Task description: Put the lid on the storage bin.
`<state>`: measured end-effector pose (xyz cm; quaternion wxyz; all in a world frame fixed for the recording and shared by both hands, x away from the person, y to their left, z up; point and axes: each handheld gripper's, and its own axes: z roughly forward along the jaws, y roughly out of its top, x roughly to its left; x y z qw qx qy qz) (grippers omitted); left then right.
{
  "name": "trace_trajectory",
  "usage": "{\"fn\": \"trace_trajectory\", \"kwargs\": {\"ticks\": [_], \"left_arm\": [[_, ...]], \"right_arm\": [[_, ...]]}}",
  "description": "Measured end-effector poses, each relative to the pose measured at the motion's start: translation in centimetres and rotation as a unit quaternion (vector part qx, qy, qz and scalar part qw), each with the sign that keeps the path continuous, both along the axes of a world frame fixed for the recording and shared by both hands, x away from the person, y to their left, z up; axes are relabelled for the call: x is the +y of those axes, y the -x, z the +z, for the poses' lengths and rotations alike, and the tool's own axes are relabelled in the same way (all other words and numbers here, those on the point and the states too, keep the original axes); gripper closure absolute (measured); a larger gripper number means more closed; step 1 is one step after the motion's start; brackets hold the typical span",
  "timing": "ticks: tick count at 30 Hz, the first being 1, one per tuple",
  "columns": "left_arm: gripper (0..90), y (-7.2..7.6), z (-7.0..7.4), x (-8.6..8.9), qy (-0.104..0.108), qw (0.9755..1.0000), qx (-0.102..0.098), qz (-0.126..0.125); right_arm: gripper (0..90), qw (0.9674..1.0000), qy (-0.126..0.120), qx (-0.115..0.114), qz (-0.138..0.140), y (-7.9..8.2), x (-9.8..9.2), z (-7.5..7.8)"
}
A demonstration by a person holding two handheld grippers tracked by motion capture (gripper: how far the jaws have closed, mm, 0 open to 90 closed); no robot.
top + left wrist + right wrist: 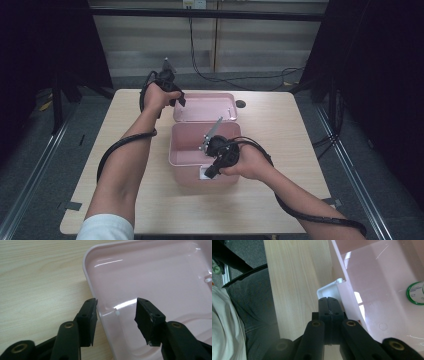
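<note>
A pink plastic box (172,150) stands in the middle of the table, its lid (205,107) swung back and lying flat behind it. My left gripper (177,97) is at the lid's near left corner. In the left gripper view it (117,312) is open, the lid's rim (88,280) passing between the jaws close to the left one. My right gripper (207,172) is at the box's front wall. In the right gripper view it (329,300) is shut, with its tips against the white latch (327,290). A round green-rimmed item (415,293) lies inside the box.
The pale wooden table (280,130) has bare room on both sides of the box. A small dark disc (240,104) sits right of the lid. Cables (235,80) run across the floor behind the table. The person's lap (254,305) is at the front edge.
</note>
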<state>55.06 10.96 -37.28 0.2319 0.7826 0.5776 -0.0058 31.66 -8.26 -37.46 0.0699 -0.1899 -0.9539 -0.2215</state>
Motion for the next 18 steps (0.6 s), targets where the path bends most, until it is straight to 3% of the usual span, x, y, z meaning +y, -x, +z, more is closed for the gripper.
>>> {"fn": "trace_trajectory", "kwargs": {"ticks": [7, 11, 18], "left_arm": [[54.4, -0.5, -0.9, -0.2, -0.011, 0.9999, 0.009, 0.008], [60.7, -0.8, -1.5, -0.1, -0.016, 0.9996, 0.01, 0.02], [66.6, -1.2, -1.6, -0.2, -0.007, 0.9992, 0.023, 0.032]], "right_arm": [[90.0, 1.0, 0.003, 0.002, 0.0, 0.0, 0.1, 0.0], [90.0, 1.0, 0.0, 0.001, 0.002, -0.1, 0.0, 0.0], [90.0, 1.0, -0.001, -0.001, 0.004, -0.1, 0.0, 0.0]]}}
